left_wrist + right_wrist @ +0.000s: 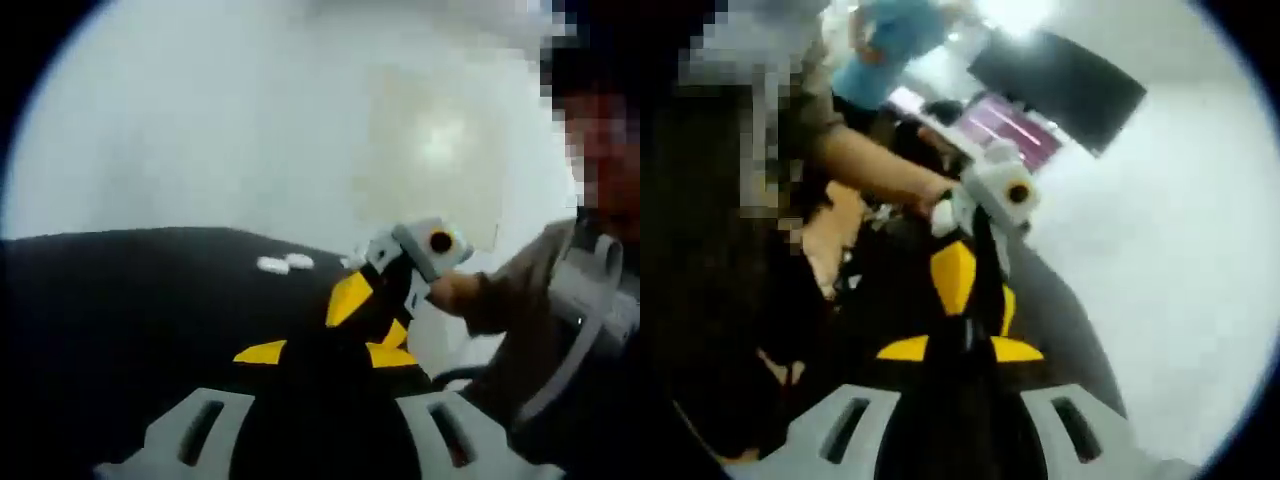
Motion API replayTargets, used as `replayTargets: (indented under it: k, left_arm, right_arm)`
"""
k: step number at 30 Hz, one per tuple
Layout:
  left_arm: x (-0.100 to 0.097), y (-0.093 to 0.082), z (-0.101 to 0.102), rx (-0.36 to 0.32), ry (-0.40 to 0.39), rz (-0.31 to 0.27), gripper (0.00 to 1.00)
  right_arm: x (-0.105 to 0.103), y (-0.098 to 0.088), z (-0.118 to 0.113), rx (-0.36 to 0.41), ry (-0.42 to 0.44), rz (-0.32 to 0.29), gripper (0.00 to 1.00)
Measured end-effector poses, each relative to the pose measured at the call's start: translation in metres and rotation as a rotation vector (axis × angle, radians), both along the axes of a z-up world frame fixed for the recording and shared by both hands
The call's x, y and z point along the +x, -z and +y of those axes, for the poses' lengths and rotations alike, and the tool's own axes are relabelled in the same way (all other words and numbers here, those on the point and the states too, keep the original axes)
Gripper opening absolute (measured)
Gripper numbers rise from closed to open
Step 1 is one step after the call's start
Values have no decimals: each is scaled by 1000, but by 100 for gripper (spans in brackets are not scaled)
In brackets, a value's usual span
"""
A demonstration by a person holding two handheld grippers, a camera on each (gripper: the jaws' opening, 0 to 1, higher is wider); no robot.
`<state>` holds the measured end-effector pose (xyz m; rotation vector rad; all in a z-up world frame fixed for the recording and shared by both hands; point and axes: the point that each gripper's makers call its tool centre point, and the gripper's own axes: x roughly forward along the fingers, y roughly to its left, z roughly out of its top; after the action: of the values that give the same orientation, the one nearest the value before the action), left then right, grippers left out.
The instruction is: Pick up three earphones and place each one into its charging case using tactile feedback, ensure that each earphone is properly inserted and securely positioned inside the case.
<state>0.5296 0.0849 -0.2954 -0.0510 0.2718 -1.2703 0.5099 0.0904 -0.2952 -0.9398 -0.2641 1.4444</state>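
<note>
Blur softens both views. Seen in the left gripper view, the left gripper has yellow pads close together, almost meeting at the tips, with nothing visible between them; whether they fully touch I cannot tell. Beyond its jaws and slightly left lie two small white earphones on the black table, well apart from the tips. Just past the tips, from the right, comes the other gripper, held by a person's hand. In the right gripper view, the right gripper also has its jaws nearly closed, apparently on nothing.
</note>
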Motion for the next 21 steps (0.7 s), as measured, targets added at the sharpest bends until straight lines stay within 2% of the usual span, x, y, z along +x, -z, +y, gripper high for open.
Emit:
replayTargets:
  k: [2, 3, 5, 7, 9, 10, 11, 12, 13, 15, 16, 18, 19, 21]
  left_arm:
    - [1, 7, 0, 42, -11, 0, 21]
    - [-1, 5, 0, 37, -4, 0, 15]
    - [1, 4, 0, 38, -24, -14, 14]
    - [0, 4, 0, 43, -23, -34, 14]
    - [1, 4, 1, 43, -23, -42, 14]
    - [1, 4, 1, 43, -21, -41, 14]
    - [1, 4, 2, 42, -21, -41, 14]
    - [1, 4, 1, 41, -21, -41, 14]
    - [1, 4, 1, 39, -19, -38, 14]
    - [2, 4, 1, 36, -21, -32, 14]
    - [2, 4, 2, 35, -19, -28, 14]
    - [3, 4, 5, 40, -21, -26, 15]
    - [3, 3, 6, 41, -22, -34, 15]
    - [1, -1, 6, 50, -1, -84, 17]
  right_arm:
    - [5, 0, 4, 2, -5, 2, 23]
    - [9, 3, 6, -4, 7, -1, 24]
    - [15, 3, 7, 37, 48, 76, 25]
    - [19, 10, 4, 55, 85, 207, 28]
    - [27, 33, -10, -3, 182, 385, 27]
    - [22, 23, -8, 94, 139, 497, 26]
    - [19, 22, -9, 148, 147, 620, 25]
    - [22, 19, -12, 182, 140, 659, 23]
    - [22, 18, -12, 183, 143, 697, 22]
    - [23, 5, -9, 226, 124, 723, 22]
    - [20, -1, -4, 248, 104, 767, 21]
    - [24, 0, -5, 226, 117, 774, 20]
    - [21, -2, -8, 221, 106, 764, 18]
    - [22, -3, -11, 200, 105, 681, 18]
